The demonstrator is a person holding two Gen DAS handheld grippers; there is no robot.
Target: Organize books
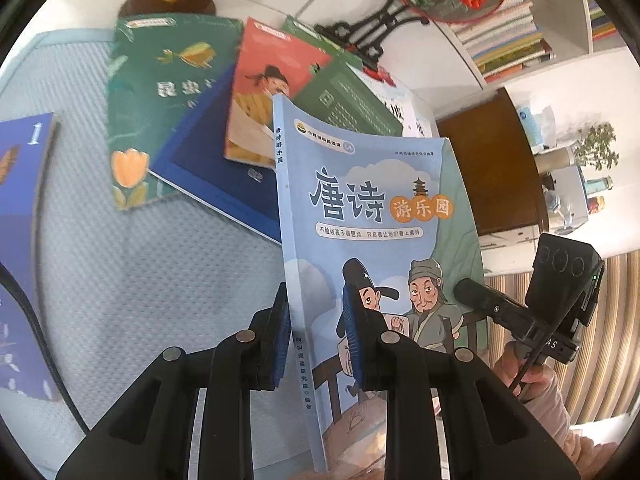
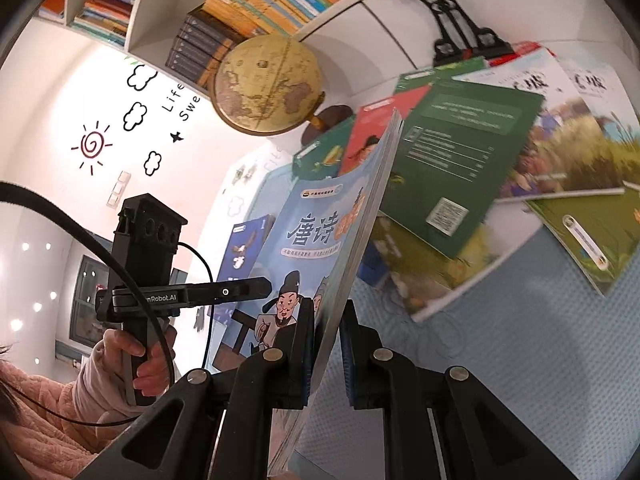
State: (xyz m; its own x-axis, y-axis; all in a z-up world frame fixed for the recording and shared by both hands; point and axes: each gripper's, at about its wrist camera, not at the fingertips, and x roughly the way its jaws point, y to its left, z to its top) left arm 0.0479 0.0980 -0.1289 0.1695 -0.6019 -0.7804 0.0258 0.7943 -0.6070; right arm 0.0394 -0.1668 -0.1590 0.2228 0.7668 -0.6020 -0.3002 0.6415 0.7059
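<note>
Light-blue poetry book (image 1: 372, 216) pinched upright above the desk (image 1: 140, 280) by both closed grippers, left gripper (image 1: 320, 344) near the spine, right gripper (image 2: 326, 354) on the page edge; loose books (image 1: 168, 100) still scattered toward twelve o'clock, unsorted.
</note>
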